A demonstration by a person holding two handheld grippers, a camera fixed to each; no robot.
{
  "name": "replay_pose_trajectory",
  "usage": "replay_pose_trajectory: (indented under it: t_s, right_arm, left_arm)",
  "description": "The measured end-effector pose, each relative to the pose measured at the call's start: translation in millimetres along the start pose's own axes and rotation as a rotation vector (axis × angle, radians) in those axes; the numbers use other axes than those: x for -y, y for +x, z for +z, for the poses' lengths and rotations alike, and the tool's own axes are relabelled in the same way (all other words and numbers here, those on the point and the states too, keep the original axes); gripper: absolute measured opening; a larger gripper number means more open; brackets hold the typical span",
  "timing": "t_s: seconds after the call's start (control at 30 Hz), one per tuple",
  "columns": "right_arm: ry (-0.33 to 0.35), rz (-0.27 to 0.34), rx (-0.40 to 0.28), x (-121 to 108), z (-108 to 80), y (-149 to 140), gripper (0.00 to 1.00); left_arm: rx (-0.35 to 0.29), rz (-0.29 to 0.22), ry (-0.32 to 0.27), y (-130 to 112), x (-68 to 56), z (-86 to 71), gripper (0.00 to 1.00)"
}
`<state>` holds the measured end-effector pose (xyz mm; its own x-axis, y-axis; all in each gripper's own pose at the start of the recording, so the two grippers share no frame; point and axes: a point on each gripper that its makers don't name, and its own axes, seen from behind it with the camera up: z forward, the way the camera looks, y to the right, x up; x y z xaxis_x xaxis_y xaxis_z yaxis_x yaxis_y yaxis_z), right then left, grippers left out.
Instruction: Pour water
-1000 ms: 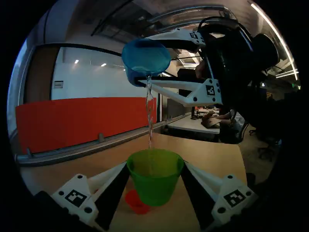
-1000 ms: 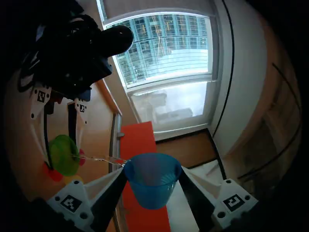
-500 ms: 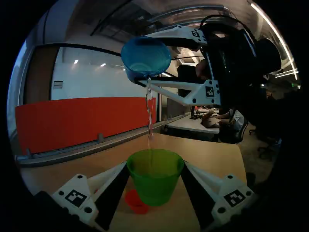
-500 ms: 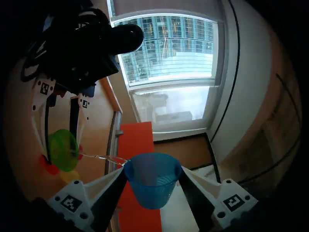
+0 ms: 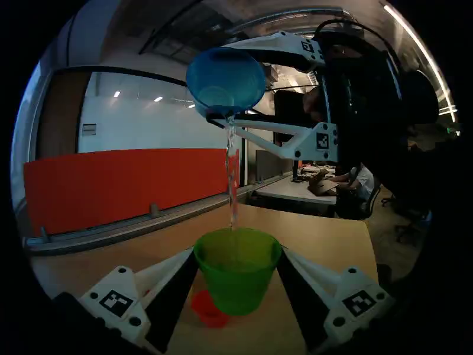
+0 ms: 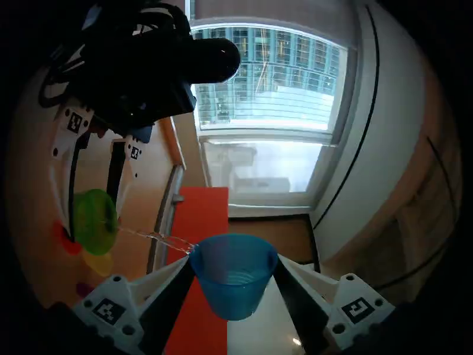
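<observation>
Water drops from twelve o'clock, blue cup to green cup. Right claw, left claw each clamp theirs; tilt slowly.

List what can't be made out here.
Fill level of the green cup: left gripper view, tinted wall, shallow angle.
The red thing below it: left gripper view, partly hidden by the cup; identity unclear.
What remains in the blue cup: right gripper view, too faint against the blue floor.
A yellow patch: right gripper view, small, blurred.

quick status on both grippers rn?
Left gripper: shut on green cup, upright.
Right gripper: shut on blue cup, tipped, pouring water into the green cup.
</observation>
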<state>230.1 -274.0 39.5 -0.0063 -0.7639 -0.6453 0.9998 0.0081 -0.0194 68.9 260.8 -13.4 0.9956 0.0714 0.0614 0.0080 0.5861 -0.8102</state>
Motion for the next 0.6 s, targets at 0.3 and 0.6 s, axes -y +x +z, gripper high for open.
replay_pose_trajectory:
  t_s: [0.3,0.6]
  right_arm:
    - [-0.006,-0.097,-0.003,1,1.4,6,0.91]
    - [-0.006,-0.160,-0.007,7,2.0,14,0.91]
  left_arm:
    - [-0.001,-0.003,0.003,0,1.5,0.7,0.87]
    - [-0.003,-0.006,0.008,-1,4.1,-0.8,0.87]
